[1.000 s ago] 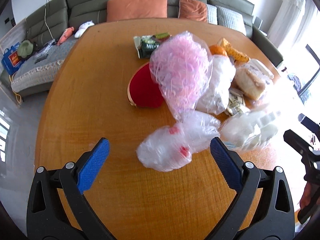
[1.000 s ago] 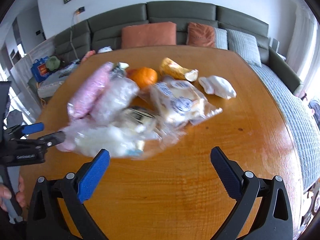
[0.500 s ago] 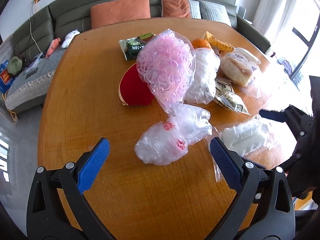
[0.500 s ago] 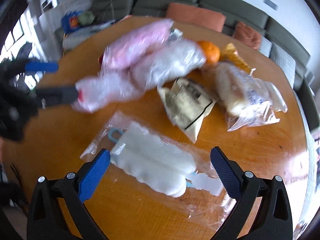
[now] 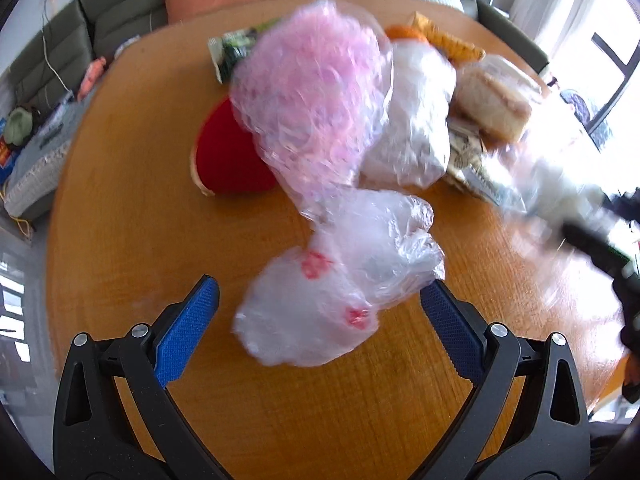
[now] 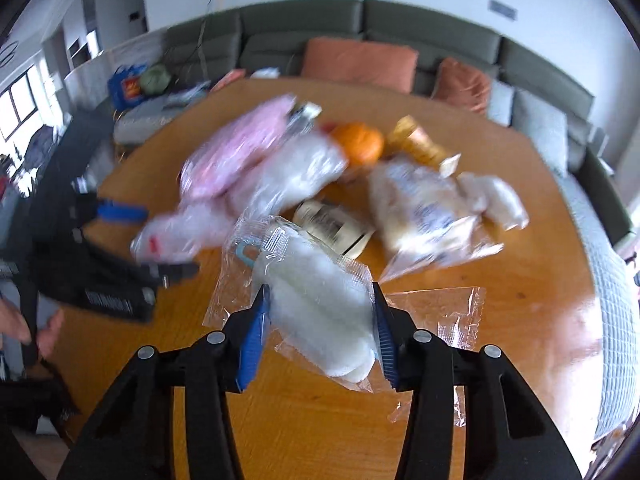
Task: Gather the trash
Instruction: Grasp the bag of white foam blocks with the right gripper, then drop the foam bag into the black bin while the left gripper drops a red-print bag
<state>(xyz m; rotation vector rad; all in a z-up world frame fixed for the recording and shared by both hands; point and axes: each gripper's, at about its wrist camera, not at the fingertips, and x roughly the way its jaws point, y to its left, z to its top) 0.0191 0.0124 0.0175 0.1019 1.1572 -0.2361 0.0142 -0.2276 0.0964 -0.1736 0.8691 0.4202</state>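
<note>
A pile of trash lies on a round wooden table (image 5: 120, 208). My left gripper (image 5: 320, 312) is open, its blue pads on either side of a crumpled clear plastic bag with red marks (image 5: 340, 280). Behind it stands a bag of pink shreds (image 5: 312, 92). My right gripper (image 6: 320, 320) is closed on a clear packet with white pads inside (image 6: 316, 304) and holds it over the table. The clear bag (image 6: 180, 228) and the left gripper (image 6: 120, 256) show blurred at the left in the right wrist view.
On the table lie a white-filled bag (image 5: 416, 120), a red round object (image 5: 228, 160), a green wrapper (image 5: 232, 52), an orange (image 6: 358, 142), a bagged bread (image 6: 420, 208), a tan packet (image 6: 336, 228) and an empty clear wrapper (image 6: 444, 316). A sofa (image 6: 360, 36) stands behind.
My right gripper has closed on the white-pad packet and lifted it. My left gripper has moved forward so the clear bag lies between its open pads.
</note>
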